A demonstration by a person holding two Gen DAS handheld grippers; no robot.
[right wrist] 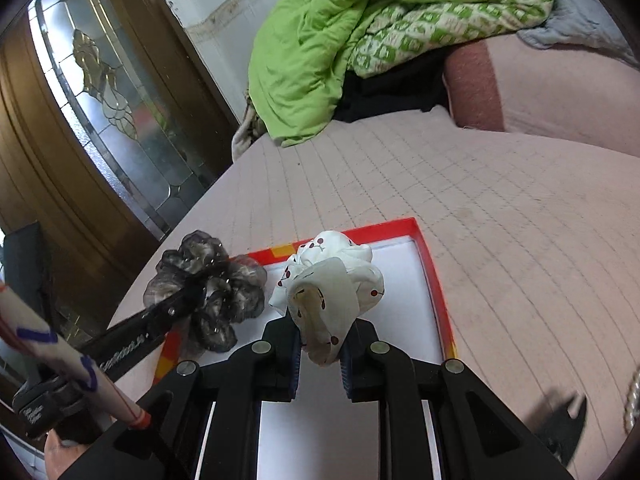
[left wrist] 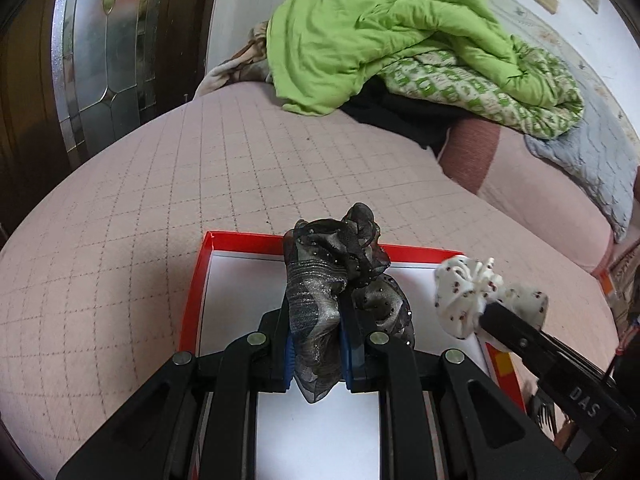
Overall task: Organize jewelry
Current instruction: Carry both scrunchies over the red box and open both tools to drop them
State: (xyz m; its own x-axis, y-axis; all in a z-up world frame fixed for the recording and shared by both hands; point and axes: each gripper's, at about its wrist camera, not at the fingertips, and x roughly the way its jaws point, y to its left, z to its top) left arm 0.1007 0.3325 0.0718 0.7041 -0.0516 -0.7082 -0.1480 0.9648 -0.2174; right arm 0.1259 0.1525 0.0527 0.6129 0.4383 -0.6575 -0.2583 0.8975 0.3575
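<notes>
Bottom center of the left wrist view, the left gripper (left wrist: 318, 344) was clamped on a dark sheer scrunchie (left wrist: 340, 280), held up over the red box (left wrist: 192, 300). Bottom center of the right wrist view, the right gripper (right wrist: 320, 354) was clamped on a white cherry-print scrunchie (right wrist: 332, 292), also lifted above the same box's white floor. The floor that showed looked bare, so probably nothing had been placed yet; both pieces seemed mid-carry, with lowering and release left to do. At the lower right edge of the right view a dark comb-like thing (right wrist: 564, 420) lay on the pink bedspread (right wrist: 500, 220); too blurred to tell more. Farther back, upper center, a green quilt (left wrist: 380, 36) was heaped on the bed, with a glass-panelled door (left wrist: 104, 52) at upper left.
</notes>
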